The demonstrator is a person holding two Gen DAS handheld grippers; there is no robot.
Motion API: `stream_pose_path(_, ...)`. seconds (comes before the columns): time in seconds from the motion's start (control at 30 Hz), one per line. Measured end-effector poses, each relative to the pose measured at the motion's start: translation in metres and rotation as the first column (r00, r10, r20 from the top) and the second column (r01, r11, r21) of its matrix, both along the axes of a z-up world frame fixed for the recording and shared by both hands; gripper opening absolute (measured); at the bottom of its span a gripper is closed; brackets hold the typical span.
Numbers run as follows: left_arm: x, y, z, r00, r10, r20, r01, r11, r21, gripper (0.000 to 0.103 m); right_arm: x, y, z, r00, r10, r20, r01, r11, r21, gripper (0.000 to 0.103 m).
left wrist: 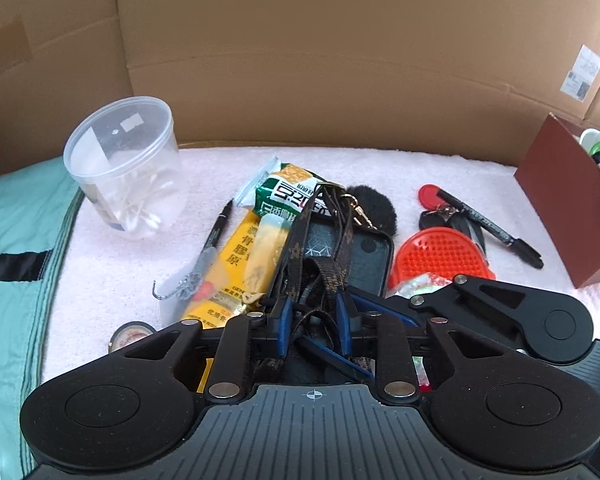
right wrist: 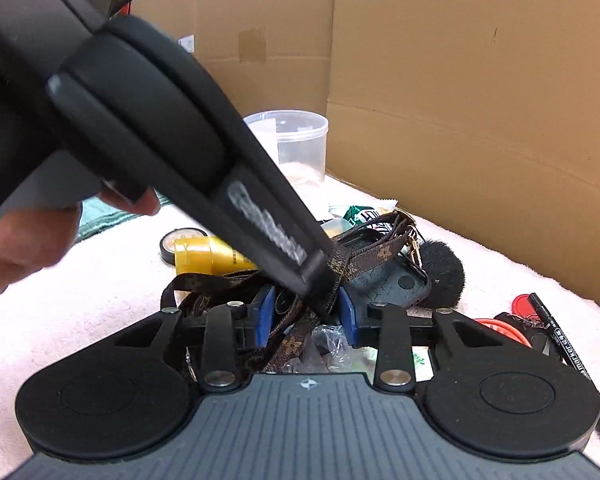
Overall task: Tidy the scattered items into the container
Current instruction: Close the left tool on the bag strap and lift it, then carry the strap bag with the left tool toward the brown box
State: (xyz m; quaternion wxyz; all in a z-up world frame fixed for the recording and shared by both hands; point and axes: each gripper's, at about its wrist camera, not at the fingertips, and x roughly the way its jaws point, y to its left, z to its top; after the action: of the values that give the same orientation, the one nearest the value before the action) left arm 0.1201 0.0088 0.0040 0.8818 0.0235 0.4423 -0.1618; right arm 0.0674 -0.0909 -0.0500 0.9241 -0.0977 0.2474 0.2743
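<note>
With the left gripper [left wrist: 313, 316] jaws set fairly narrow around the bunched brown patterned strap [left wrist: 300, 240], it's hard to tell if the blue pads [left wrist: 284, 316] actually pinch it or just bracket it, and the right gripper [right wrist: 306, 314] sits partly open with the same strap running between its pads too. The strap drapes over a black phone case [left wrist: 364, 256] on the pink towel [left wrist: 112, 264], with a yellow snack packet [left wrist: 240, 256] just left of it and an orange scrubber [left wrist: 440, 256] to the right. The maroon box [left wrist: 560, 208] stands well off on the right, and a clear plastic cup [left wrist: 128, 168] holding cotton swabs is off to the left.
</note>
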Motion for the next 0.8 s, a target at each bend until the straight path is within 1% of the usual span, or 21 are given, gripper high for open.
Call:
stream_pose_path(0.07, -0.001, 0.007, 0.004, 1.000, 0.001, -0.023, -0.002, 0.998, -0.065, 0.020, -0.002, -0.005, 0.002, 1.000, 0.000, -0.013, 0.000, 1.000, 0.030, 0.036)
stream_pose_path(0.1, -0.002, 0.009, 0.006, 1.000, -0.001, -0.028, -0.002, 0.996, -0.085, 0.020, -0.003, -0.009, 0.004, 1.000, 0.000, -0.021, 0.001, 0.998, 0.057, 0.033)
stream_pose_path(0.17, -0.004, 0.010, 0.007, 0.999, 0.005, -0.040, -0.009, 0.995, -0.097, 0.020, -0.006, -0.017, 0.008, 1.000, 0.001, -0.027, 0.001, 0.996, 0.094, 0.032)
stream_pose_path(0.27, -0.011, 0.006, 0.013, 1.000, 0.004, -0.020, -0.006, 0.995, -0.096, 0.021, -0.011, -0.022, 0.012, 0.999, 0.008, -0.034, -0.004, 0.993, 0.120, 0.032)
stream_pose_path(0.37, -0.021, 0.005, 0.025, 1.000, -0.007, 0.014, 0.008, 0.993, -0.119, 0.021, -0.020, -0.027, 0.018, 1.000, 0.000, -0.003, 0.000, 0.991, 0.137, 0.031)
stream_pose_path(0.5, -0.031, -0.005, 0.047, 0.998, -0.025, 0.064, 0.034, 0.989, -0.141, 0.022, -0.036, -0.036, 0.036, 0.997, -0.016, 0.070, 0.007, 0.991, 0.130, 0.031)
stream_pose_path(0.6, -0.038, -0.023, 0.069, 0.991, -0.061, 0.117, 0.078, 0.986, -0.146, 0.027, -0.046, -0.047, 0.052, 0.991, -0.044, 0.129, 0.027, 0.991, 0.129, 0.031)
stream_pose_path(0.63, -0.040, -0.033, 0.078, 0.987, -0.080, 0.137, 0.100, 0.984, -0.147, 0.034, -0.049, -0.052, 0.058, 0.987, -0.057, 0.153, 0.038, 0.991, 0.128, 0.031)
stream_pose_path(0.67, -0.044, -0.045, 0.088, 0.982, -0.101, 0.161, 0.125, 0.981, -0.146, 0.039, -0.054, -0.059, 0.066, 0.981, -0.075, 0.177, 0.053, 0.990, 0.129, 0.031)
stream_pose_path(0.73, -0.050, -0.074, 0.106, 0.969, -0.145, 0.200, 0.176, 0.973, -0.147, 0.037, -0.062, -0.077, 0.080, 0.966, -0.123, 0.225, 0.093, 0.986, 0.140, 0.024)
stream_pose_path(0.8, -0.052, -0.108, 0.119, 0.956, -0.193, 0.222, 0.227, 0.963, -0.143, 0.036, -0.071, -0.102, 0.096, 0.946, -0.181, 0.271, 0.145, 0.978, 0.147, 0.022)
